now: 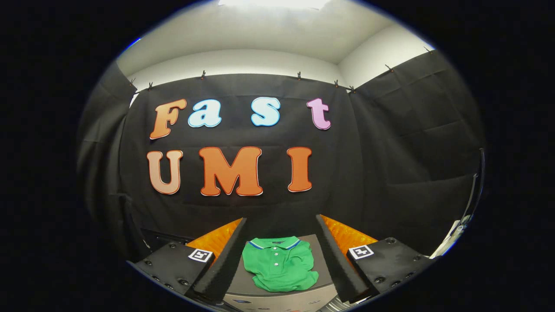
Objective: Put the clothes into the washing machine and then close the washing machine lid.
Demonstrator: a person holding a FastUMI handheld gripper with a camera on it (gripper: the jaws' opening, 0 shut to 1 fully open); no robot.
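A green polo shirt with a blue-and-white trimmed collar lies crumpled on the grey top of the washing machine. It sits between and just ahead of my fingers, touching neither. My gripper is open wide, with one finger to the shirt's left and the other to its right. The machine's front panel shows just under the shirt. Whether the lid is open or shut cannot be told from here.
The black cloth wall of the booth rises close behind the machine and wraps round on both sides. A pale object with a dark curved bar stands at the far right, beside the cloth.
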